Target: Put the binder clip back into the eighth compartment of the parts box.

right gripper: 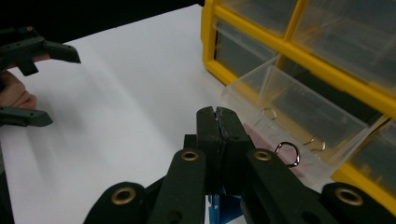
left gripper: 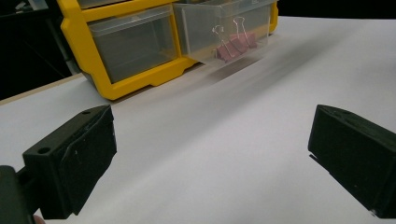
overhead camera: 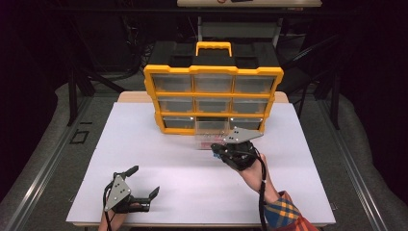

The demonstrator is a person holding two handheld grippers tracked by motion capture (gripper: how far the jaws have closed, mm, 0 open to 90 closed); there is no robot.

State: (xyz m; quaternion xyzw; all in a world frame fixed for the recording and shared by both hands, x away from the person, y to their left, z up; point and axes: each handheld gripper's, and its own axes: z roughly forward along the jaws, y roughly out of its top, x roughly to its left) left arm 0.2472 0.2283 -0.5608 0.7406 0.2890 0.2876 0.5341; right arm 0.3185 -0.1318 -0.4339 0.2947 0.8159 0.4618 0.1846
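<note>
A yellow organizer [overhead camera: 214,96] with clear drawers stands at the back of the white table [overhead camera: 159,163]. Its bottom middle drawer [overhead camera: 210,139] is pulled out and holds pink binder clips [left gripper: 236,46] with wire handles [right gripper: 287,154]. My right gripper [overhead camera: 215,149] hovers just in front of this drawer [right gripper: 299,121]. In the right gripper view its jaws [right gripper: 217,114] are pressed flat together, and I see nothing between them. My left gripper [overhead camera: 145,180] rests near the front left of the table, wide open and empty [left gripper: 212,135].
The organizer [left gripper: 116,88] has a yellow carry handle [overhead camera: 213,46] on top and spans the table's far middle. White tabletop stretches between the two grippers. Dark frames and cables stand behind the table. The left gripper [right gripper: 63,88] appears far off in the right gripper view.
</note>
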